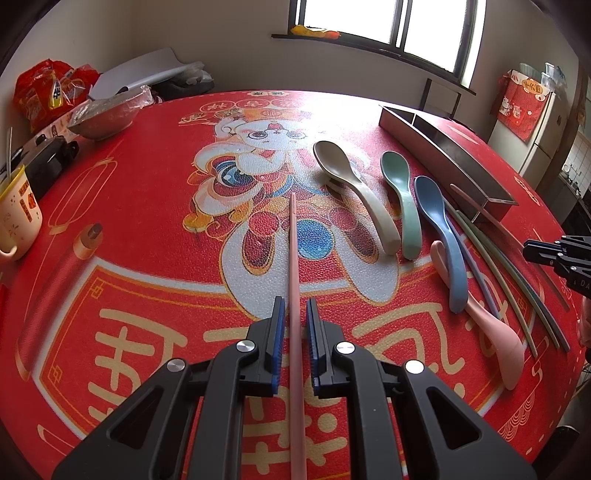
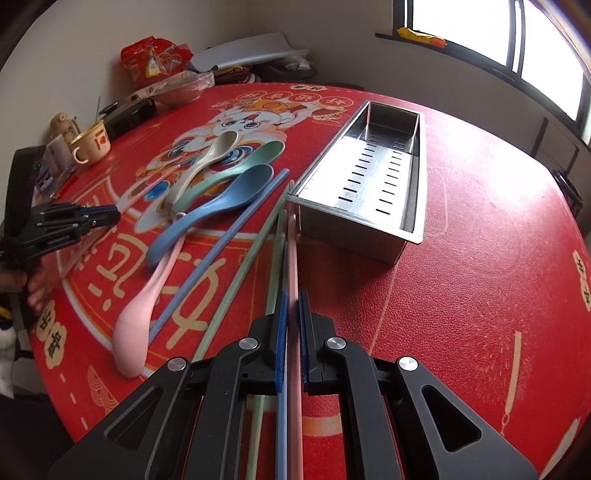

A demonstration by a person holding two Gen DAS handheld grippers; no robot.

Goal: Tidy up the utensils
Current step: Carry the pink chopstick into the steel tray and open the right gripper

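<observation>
Large gold Chinese characters run across the red tablecloth; none reads clearly. The snack bag's print is illegible.

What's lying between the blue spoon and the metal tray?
In the right wrist view, loose chopsticks lie between the blue spoon and the metal tray: a blue chopstick and a green chopstick.

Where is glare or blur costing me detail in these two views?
Left wrist view: window glare washes out the tablecloth near the metal tray. Right wrist view: the window is blown out, and the pink chopstick smears between the right gripper pads.
</observation>
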